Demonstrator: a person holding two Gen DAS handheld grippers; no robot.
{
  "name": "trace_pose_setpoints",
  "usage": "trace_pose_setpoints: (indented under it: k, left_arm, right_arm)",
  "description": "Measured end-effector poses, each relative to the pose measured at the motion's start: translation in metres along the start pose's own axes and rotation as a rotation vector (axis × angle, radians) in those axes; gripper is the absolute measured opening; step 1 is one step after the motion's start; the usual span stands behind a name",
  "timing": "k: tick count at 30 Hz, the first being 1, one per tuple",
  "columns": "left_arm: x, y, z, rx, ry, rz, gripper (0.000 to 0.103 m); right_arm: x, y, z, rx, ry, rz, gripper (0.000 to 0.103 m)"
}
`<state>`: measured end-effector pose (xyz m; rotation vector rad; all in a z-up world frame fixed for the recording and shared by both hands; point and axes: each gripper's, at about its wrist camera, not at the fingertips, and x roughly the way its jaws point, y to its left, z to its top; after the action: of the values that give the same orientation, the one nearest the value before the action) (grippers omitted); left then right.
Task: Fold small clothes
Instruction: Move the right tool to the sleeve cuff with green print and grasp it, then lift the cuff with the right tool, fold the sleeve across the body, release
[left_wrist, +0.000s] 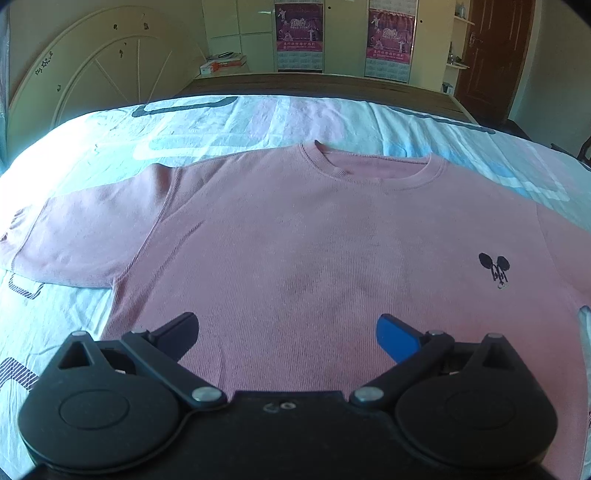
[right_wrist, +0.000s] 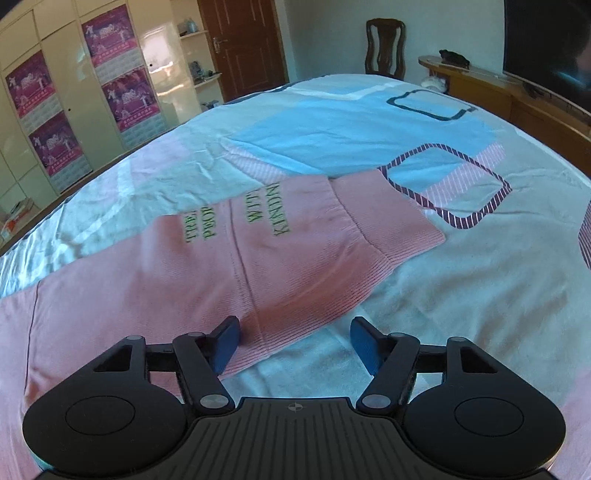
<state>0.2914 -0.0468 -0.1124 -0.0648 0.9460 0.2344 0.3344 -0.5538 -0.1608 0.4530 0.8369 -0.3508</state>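
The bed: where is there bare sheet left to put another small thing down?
Bare bed sheet lies right of the pink sweater's lettered sleeve, and more beyond its collar toward the far edge. A strip shows under the other sleeve. The middle is covered by the sweater.

Sweatshirt (left_wrist: 280, 236) lies flat on bedsheet (left_wrist: 229, 122), neckline twd far edge of bed, sleeve (left_wrist: 85, 240) out to left side. Small logo (left_wrist: 495, 267) on chest, right of centre. Left gripper (left_wrist: 287, 332) over lower body of shirt. Right wrist view: other sleeve (right_wrist: 288, 251) runs twd right edge, cuff (right_wrist: 399, 221) at its end; right gripper (right_wrist: 293, 341) straddles sleeve's near edge. Wardrobe (left_wrist: 351, 37) behind bed.
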Motion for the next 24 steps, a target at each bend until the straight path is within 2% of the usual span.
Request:
trace_pose_setpoints:
  k: [2,4,8,10,13,18,20,24]
  left_arm:
    - [0.003,0.001,0.001,-0.003,0.003,-0.002,0.102]
    - [0.007,0.002,0.001,-0.005,0.008,-0.004,0.101]
    - [0.010,0.001,0.002,0.013,0.008,0.005,0.101]
    - [0.010,0.001,0.003,0.020,0.005,0.008,0.100]
    - [0.011,0.000,0.004,0.022,0.008,0.001,0.098]
    - [0.013,0.003,0.007,-0.004,0.026,-0.039,0.090]
    - [0.012,0.005,0.009,-0.009,0.025,-0.079,0.090]
    - [0.008,0.006,0.012,-0.013,0.011,-0.073,0.090]
  right_arm:
    - [0.004,-0.003,0.003,0.021,-0.015,-0.001,0.066]
    - [0.007,-0.006,0.008,0.044,-0.030,-0.005,0.053]
    - [0.017,-0.018,0.021,0.141,-0.042,-0.011,0.034]
    - [0.019,-0.023,0.025,0.174,-0.050,-0.015,0.019]
    - [0.020,-0.022,0.030,0.161,-0.068,-0.025,0.005]
    - [0.011,-0.004,0.033,0.086,-0.128,-0.014,0.004]
    - [0.004,0.012,0.036,0.035,-0.160,0.011,0.004]
    - [-0.011,0.060,0.041,-0.086,-0.218,0.102,0.004]
